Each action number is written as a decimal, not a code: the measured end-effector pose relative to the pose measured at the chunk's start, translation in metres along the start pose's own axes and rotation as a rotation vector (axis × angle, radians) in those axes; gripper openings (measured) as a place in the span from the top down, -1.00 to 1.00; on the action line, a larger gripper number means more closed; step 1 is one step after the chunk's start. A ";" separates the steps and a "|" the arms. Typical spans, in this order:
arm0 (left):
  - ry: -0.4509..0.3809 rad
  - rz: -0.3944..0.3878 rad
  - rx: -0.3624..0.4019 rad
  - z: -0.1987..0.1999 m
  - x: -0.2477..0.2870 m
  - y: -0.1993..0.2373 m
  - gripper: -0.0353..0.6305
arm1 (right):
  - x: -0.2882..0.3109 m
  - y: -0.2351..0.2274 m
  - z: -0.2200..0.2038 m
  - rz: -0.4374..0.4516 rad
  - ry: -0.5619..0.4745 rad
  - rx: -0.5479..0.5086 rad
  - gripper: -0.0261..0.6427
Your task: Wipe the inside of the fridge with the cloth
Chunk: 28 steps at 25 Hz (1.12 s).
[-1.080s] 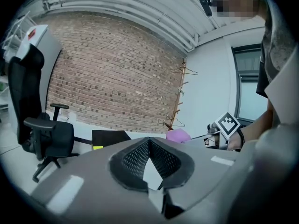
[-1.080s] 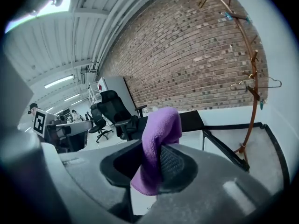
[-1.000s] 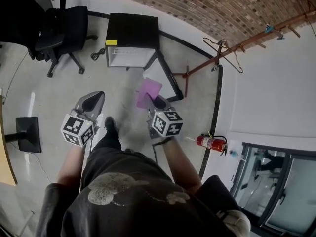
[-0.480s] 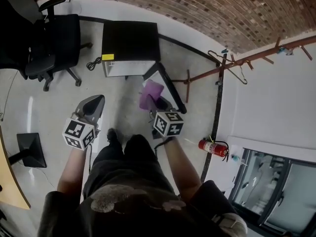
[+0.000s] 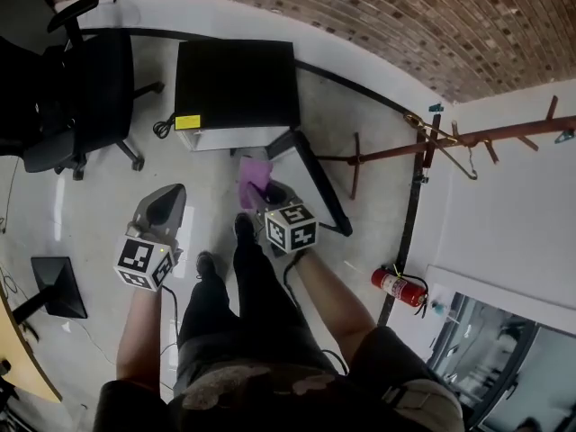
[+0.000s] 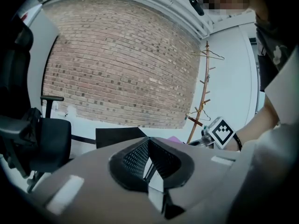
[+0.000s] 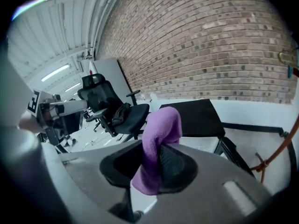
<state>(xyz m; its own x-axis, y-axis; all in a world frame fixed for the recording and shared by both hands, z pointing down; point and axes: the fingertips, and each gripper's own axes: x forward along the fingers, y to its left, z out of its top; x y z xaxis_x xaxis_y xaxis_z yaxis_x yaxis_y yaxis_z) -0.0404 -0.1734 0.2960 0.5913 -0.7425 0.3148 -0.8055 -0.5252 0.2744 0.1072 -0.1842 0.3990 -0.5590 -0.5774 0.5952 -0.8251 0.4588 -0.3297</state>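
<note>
Right tongs (image 7: 156, 154) tight on purple cloth (image 7: 162, 124), mere tuft overhead.

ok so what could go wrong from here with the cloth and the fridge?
1. The right gripper pinches the purple cloth only by a bunched fold, so hard rubbing might pull it free.
2. The fridge has its door open close beside that gripper, which could knock it.
3. A cable lies by the fridge's left corner and could snag a foot.
</note>
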 end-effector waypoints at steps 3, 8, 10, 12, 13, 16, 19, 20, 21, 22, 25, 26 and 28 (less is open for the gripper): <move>-0.027 0.014 -0.036 -0.019 0.025 0.021 0.84 | 0.044 -0.011 -0.009 0.049 0.016 -0.045 0.70; -0.031 0.033 -0.033 -0.081 0.061 0.059 0.84 | 0.109 -0.031 -0.041 0.088 0.010 -0.069 0.70; -0.026 0.038 -0.033 -0.111 0.073 0.073 0.84 | 0.131 -0.041 -0.058 0.088 0.005 -0.076 0.70; -0.037 0.044 -0.032 -0.134 0.085 0.088 0.84 | 0.153 -0.050 -0.071 0.088 -0.006 -0.076 0.70; -0.043 0.049 -0.029 -0.144 0.091 0.096 0.84 | 0.164 -0.054 -0.077 0.089 -0.014 -0.072 0.70; -0.059 0.061 -0.017 -0.169 0.108 0.117 0.84 | 0.194 -0.065 -0.093 0.096 -0.040 -0.053 0.70; -0.079 0.051 -0.003 -0.190 0.125 0.133 0.84 | 0.222 -0.072 -0.107 0.109 -0.062 -0.060 0.70; -0.086 0.043 0.002 -0.197 0.131 0.138 0.84 | 0.232 -0.074 -0.110 0.113 -0.071 -0.069 0.70; -0.094 0.037 0.006 -0.204 0.137 0.144 0.84 | 0.242 -0.077 -0.114 0.116 -0.081 -0.079 0.70; -0.101 0.032 0.010 -0.211 0.142 0.149 0.84 | 0.252 -0.078 -0.117 0.121 -0.092 -0.085 0.70; -0.114 0.036 0.028 -0.237 0.155 0.168 0.84 | 0.281 -0.082 -0.122 0.149 -0.134 -0.088 0.70; -0.118 0.040 0.033 -0.245 0.160 0.174 0.84 | 0.290 -0.084 -0.121 0.158 -0.152 -0.090 0.70; -0.130 0.041 0.046 -0.258 0.170 0.185 0.84 | 0.306 -0.085 -0.116 0.176 -0.196 -0.097 0.69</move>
<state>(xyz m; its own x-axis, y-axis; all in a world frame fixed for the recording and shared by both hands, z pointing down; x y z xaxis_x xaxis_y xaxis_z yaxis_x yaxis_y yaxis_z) -0.0789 -0.2897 0.6346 0.5502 -0.8098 0.2036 -0.8316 -0.5096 0.2206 0.0160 -0.3217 0.6947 -0.7060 -0.5985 0.3786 -0.7075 0.6207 -0.3380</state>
